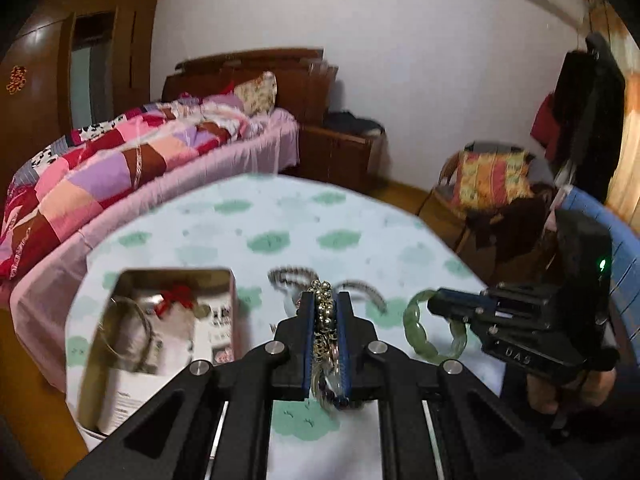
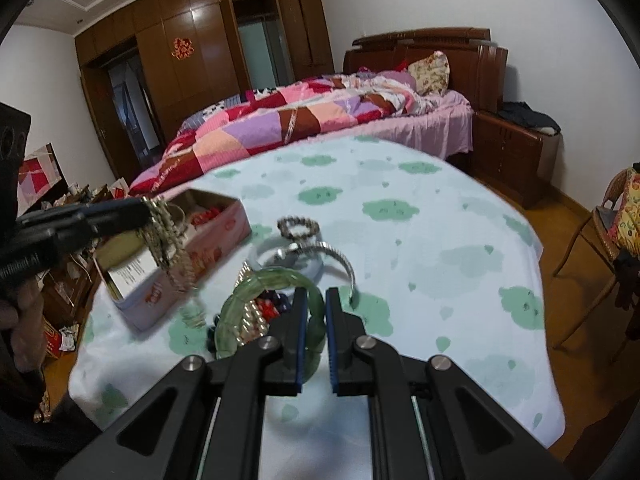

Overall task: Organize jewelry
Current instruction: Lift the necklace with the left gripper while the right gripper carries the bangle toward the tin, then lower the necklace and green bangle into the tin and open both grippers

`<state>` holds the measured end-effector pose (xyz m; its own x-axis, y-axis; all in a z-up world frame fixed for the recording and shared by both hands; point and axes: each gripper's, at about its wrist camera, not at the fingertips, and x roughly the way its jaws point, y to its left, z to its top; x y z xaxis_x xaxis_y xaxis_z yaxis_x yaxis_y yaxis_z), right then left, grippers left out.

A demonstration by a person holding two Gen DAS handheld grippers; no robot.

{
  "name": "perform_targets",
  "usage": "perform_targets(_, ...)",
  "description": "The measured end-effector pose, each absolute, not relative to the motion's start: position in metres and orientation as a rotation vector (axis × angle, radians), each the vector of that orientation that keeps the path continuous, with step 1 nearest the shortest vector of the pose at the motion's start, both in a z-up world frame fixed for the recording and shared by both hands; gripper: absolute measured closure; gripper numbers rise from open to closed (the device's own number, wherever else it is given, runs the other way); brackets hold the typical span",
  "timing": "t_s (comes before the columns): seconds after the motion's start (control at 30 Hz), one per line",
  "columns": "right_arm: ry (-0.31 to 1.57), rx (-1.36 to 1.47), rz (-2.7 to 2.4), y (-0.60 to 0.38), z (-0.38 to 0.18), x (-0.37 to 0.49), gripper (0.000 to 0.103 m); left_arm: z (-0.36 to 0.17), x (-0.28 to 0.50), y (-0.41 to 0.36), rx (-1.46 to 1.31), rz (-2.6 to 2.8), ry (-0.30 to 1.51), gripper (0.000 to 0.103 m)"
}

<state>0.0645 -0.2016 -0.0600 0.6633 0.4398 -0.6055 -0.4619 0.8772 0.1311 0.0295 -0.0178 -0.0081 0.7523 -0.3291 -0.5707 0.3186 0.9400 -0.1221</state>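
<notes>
The gold chain (image 1: 325, 320) hangs pinched between the blue pads of the left tongs (image 1: 325, 300), lifted clear of the bench (image 1: 280, 216) and dangling near the open tin box (image 2: 168, 256) — held high, it seems, so its loose end can drop into the box rather than drag across the cloth. The box sits at the left edge of the bench with a thin bangle (image 1: 128, 330) and a red bow (image 1: 178, 298) already inside, which suggests it is the collecting place. The right tongs (image 2: 316, 304) are closed to a narrow gap around the rim of the green jade bangle (image 2: 272, 280); whether the pads truly bite the rim I cannot tell. That bangle rests on the bench over a small heap of beads (image 2: 264, 312). Just beyond lie a silver twisted bangle (image 2: 320, 254) and a beaded ring-shaped bracelet (image 2: 298, 227), still unsorted — likely next in line.
</notes>
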Motion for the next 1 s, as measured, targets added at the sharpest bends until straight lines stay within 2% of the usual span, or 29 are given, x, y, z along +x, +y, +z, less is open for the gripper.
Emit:
perform_targets(0.4, 0.634, -0.055, 0.583, -0.173, -0.031, 0.074, 0.092, 0.032, 0.03, 0.03, -0.036, -0.252, 0.528, 0.094)
perform_targets(0.7, 0.617, -0.133, 0.682, -0.108, -0.017, 0.094, 0.092, 0.009, 0.049, 0.084, -0.104, -0.13, 0.568, 0.094)
perform_targets(1.0, 0.646, -0.217, 0.715, -0.041, -0.036, 0.12, 0.092, -0.024, 0.068, 0.093, -0.131, -0.103, 0.63, 0.094)
